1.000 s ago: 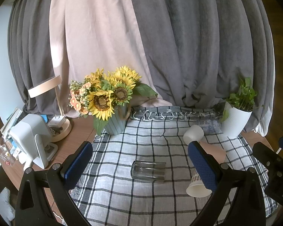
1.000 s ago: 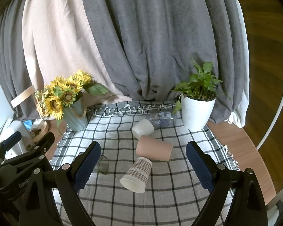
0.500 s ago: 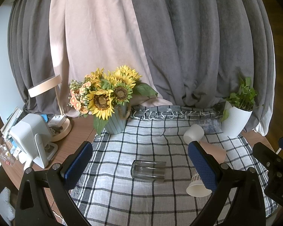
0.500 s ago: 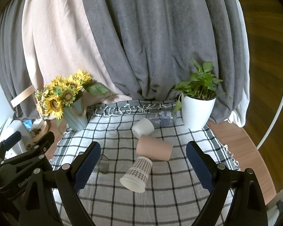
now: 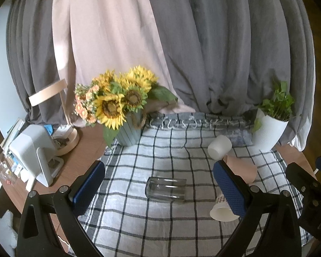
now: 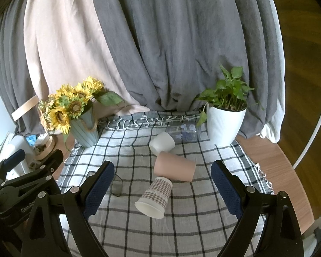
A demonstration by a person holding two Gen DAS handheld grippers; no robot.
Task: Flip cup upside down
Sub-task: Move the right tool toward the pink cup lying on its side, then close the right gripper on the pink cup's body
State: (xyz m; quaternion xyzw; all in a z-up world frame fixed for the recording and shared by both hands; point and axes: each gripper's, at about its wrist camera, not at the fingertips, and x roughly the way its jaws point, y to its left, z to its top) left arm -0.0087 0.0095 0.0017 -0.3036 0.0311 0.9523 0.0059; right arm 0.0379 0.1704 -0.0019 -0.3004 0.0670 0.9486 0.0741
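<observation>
Both tongs, left (image 5: 159,184) and right (image 6: 162,183), are spread, holding nothing. Glass (image 5: 165,189), checked cup (image 6: 155,198), pink cup (image 6: 175,166) and white cup (image 6: 162,144) lie sideways, empty, on the worktop's cloth (image 6: 182,220).

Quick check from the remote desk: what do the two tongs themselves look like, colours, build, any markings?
Both match. The left tongs and right tongs have black angular plastic frames with silver screws at the joints. Each finger ends in a blue pad with a fine dotted grip texture. In the right wrist view the left unit's body carries partly hidden white lettering, "Gen..". No cables or sleeves show.
</observation>
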